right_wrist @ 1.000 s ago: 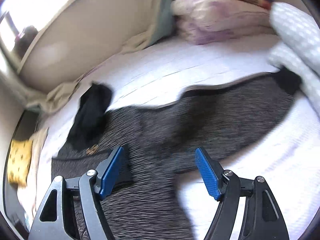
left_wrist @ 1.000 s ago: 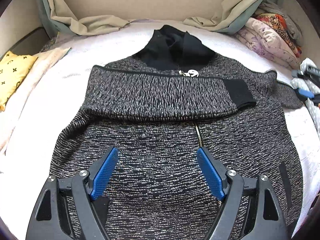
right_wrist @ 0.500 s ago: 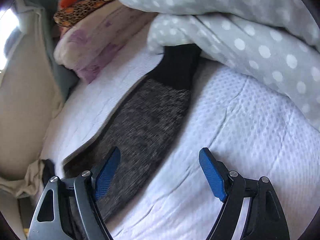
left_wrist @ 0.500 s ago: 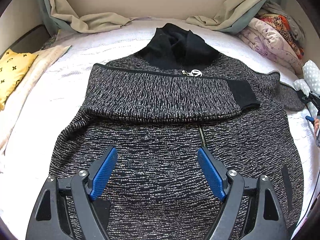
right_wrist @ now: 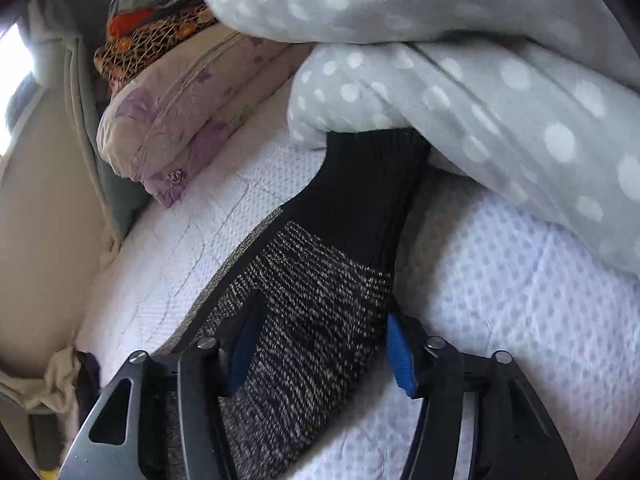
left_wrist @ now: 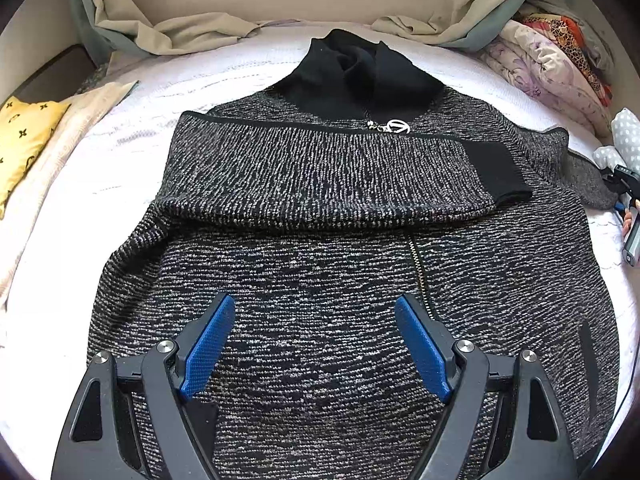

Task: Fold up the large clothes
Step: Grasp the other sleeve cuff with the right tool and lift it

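Right tool (right_wrist: pixel 316 344) now pinching sleeve (right_wrist: pixel 320 300), only in its view; left tool (left_wrist: pixel 314 344) spread.

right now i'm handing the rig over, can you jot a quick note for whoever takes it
Left hand-held gripper: open, empty, hovering over the lower front of the sweater.
Right hand-held gripper: around the other sleeve near its black cuff; whether it is clamped cannot be told.
Sweater lies flat on the bed, zipper up.
Done: one sleeve folded across the chest.
Left: fold the second sleeve across, then fold the body.
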The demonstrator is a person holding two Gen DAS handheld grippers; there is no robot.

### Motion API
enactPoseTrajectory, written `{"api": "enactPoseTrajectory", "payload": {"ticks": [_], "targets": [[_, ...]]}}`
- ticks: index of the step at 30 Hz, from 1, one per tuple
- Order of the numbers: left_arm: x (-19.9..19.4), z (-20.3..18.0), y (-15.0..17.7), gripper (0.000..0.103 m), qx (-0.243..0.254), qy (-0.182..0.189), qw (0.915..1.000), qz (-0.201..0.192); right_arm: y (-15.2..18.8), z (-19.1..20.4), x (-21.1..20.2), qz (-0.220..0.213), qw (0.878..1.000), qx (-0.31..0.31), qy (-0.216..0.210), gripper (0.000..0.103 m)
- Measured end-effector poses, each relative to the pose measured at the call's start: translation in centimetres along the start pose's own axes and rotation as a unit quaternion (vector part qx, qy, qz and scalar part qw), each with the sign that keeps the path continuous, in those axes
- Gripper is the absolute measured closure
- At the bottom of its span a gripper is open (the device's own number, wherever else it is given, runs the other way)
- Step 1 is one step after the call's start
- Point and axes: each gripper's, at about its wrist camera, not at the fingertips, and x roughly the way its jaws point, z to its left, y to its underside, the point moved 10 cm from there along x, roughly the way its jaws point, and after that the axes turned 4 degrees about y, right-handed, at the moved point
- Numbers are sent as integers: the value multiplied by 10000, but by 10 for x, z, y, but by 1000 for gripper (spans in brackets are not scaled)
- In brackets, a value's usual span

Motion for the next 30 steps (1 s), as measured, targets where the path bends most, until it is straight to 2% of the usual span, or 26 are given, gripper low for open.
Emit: {"api": "enactPoseTrajectory", "payload": {"ticks": [1,5,6,11,17,21,24,26,30], "targets": [[1,0,0,18,-5,-5,10000,12,0,4,2,-2,10000,-88,-4,58],[3,1,2,18,-44,6,10000,47,3,18,7,223,9993,-193,-233,90],[2,2,2,18,-53,5,10000,46,4,19,6,223,9992,-216,-239,93],[-3,5,-1,18,-133,39,9999,-12,0,41,-20,70,9978,-504,-418,97],[-18,7,-8,18,-225,114,9995,-181,8,98,-77,-374,9849,-1610,-508,98],[-27,10,-12,18,-289,136,9991,-277,40,149,-117,-638,9655,-2440,-646,98],[-36,16,-16,18,-354,117,9986,-377,82,196,-143,-723,9437,-3113,-856,98],[-40,21,-18,18,-406,103,9982,-422,120,226,-155,-652,9274,-3528,-1058,98],[-42,31,-21,17,-567,98,9974,-424,208,270,-164,-462,8853,-4451,-1269,98]]}}
